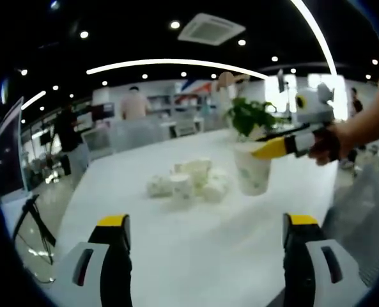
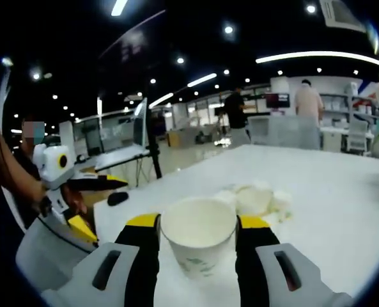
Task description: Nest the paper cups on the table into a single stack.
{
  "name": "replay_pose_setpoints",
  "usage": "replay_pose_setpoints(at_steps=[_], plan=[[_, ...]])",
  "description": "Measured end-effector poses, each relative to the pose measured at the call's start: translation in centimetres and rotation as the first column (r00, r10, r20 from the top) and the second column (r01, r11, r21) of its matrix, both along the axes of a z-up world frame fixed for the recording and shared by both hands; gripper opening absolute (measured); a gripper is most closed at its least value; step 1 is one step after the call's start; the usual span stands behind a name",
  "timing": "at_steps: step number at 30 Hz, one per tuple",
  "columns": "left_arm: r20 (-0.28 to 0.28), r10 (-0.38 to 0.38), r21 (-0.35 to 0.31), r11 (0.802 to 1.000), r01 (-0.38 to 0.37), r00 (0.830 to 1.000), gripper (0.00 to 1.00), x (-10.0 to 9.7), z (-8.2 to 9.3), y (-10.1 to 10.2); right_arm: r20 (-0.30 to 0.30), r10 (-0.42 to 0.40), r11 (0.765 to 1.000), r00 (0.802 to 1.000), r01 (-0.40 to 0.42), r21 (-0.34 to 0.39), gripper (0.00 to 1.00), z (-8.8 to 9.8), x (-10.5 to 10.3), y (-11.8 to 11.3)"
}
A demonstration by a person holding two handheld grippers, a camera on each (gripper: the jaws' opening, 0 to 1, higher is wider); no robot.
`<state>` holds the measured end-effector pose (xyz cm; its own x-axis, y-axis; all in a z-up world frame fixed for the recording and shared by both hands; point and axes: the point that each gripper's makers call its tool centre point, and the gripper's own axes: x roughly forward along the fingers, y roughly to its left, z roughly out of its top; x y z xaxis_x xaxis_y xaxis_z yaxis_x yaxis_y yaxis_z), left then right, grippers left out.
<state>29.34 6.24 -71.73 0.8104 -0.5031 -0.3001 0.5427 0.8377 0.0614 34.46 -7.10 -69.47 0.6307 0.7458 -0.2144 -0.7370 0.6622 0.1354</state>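
I am working over a long white table (image 1: 195, 249) in a large open office with dark ceilings, recessed spot lights and curved light strips; several people stand at desks in the background, and a potted green plant (image 1: 250, 116) sits at the table's far end. In the left gripper view my left gripper (image 1: 205, 240) hangs over the bare tabletop with its yellow-tipped jaws spread wide and nothing between them. Ahead of it lies a loose pile of white paper cups (image 1: 189, 180), tipped on their sides near the middle of the table. To the right of the pile, my right gripper (image 1: 275, 148) comes in held by a hand (image 1: 326, 142), lifting a single paper cup (image 1: 252, 167) clear of the table. In the right gripper view, that cup (image 2: 199, 240) sits upright between the right gripper's (image 2: 197, 238) jaws, which press its sides just below the rim, its open mouth facing up, with the pile (image 2: 256, 198) just beyond.
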Motion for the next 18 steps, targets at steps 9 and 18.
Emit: replay_pose_setpoints(at_steps=[9, 18], plan=[[0.000, 0.002, -0.001, 1.000, -0.002, 1.000, 0.98, 0.0, 0.0, 0.1, 0.009, 0.005, 1.000, 1.000, -0.005, 0.023, 0.44, 0.1, -0.6, 0.3], [0.000, 0.003, -0.001, 1.000, -0.003, 1.000, 0.98, 0.0, -0.1, 0.2, 0.012, 0.015, 1.000, 1.000, -0.016, 0.011, 0.43, -1.3, -0.9, 0.5]])
